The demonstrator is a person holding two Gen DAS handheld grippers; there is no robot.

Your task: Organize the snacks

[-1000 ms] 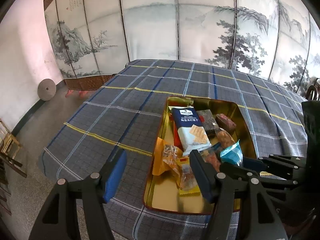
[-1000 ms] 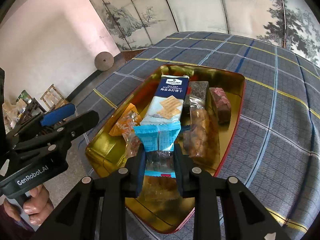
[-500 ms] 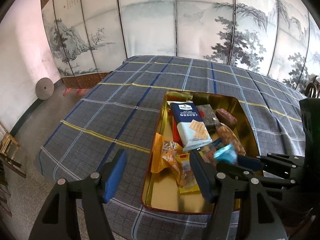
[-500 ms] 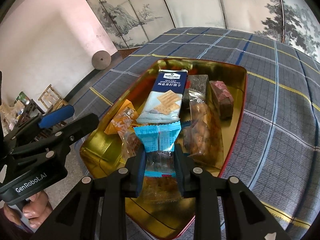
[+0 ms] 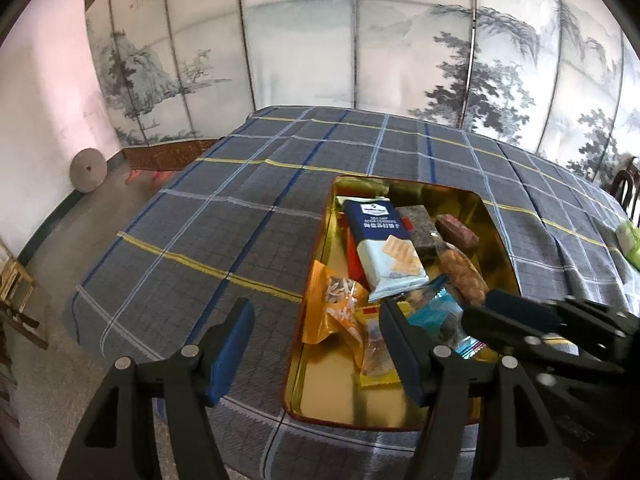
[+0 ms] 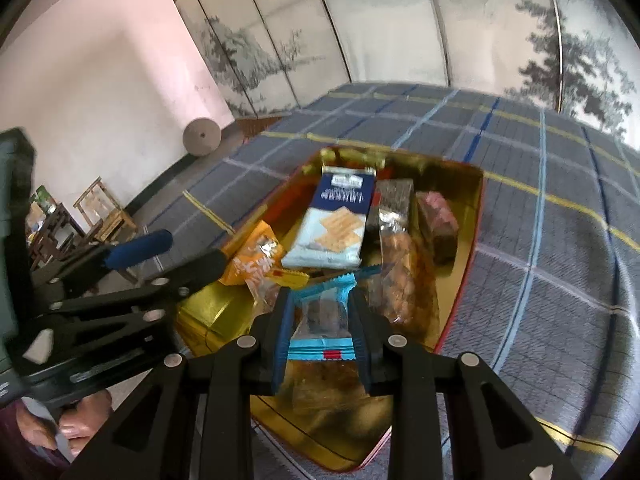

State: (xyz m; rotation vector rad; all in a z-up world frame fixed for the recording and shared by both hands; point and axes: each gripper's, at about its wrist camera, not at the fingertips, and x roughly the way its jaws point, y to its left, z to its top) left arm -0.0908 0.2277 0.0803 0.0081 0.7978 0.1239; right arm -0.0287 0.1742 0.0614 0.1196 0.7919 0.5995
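Note:
A gold tin [image 5: 325, 236] [image 6: 477, 216] sits on the plaid tablecloth and holds several snacks. Among them are a blue-and-white cracker pack [image 5: 384, 248] [image 6: 336, 224], an orange packet [image 5: 336, 308] [image 6: 256, 256], two dark bars and a clear bag of brown pieces [image 6: 400, 276]. My right gripper [image 6: 320, 298] [image 5: 520, 312] is shut on a light-blue packet [image 6: 320, 320] [image 5: 436, 308], holding it just above the tin's near end. My left gripper [image 5: 314, 312] [image 6: 188, 250] hovers open and empty over the tin's near left edge.
The tablecloth [image 5: 224, 216] drops off at the table's left and near edges. A painted folding screen [image 5: 360, 40] stands behind the table. On the floor at the left are a round stone disc [image 5: 88, 164] and wooden chairs [image 6: 104, 212]. A green packet [image 5: 631, 240] lies at the far right.
The right gripper has tipped slightly and the blue packet has shifted a little left over the tin, still pinched. The left gripper has stayed in place, still open.

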